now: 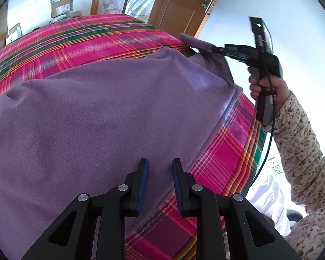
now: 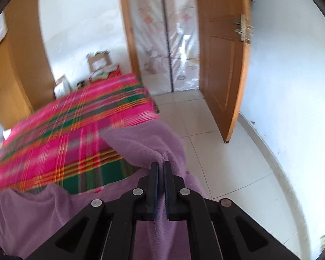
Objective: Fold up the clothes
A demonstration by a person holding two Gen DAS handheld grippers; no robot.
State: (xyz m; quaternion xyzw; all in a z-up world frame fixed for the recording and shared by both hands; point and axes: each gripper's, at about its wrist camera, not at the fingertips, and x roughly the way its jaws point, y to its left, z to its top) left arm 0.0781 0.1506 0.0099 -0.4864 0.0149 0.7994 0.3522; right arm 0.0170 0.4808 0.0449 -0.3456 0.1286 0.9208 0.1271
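1. Purple fleece garment [image 1: 101, 117] lies spread on the bed [image 1: 80, 34], which has a pink-green plaid cover. It covers most of the near part of the bed; the far part of the plaid is bare.
2. Left gripper [image 1: 160, 162] hovers over the near edge of the garment. Jaws are spread, nothing between the pads, and plaid shows in the gap below them.
3. Right gripper [image 2: 161, 164] has its jaws pressed together, pinching a fold of the garment [image 2: 145, 143] at the corner nearest the door [image 2: 224, 69]. That corner is lifted off the bed, with the cloth draping down from the pads.
4. In the left wrist view the right gripper [image 1: 205, 48] sits at the garment's far right corner. A hand [image 1: 268, 86] in a floral sleeve [image 1: 303, 147] holds its handle.
5. Right wrist view is motion-blurred, so bed detail is soft.
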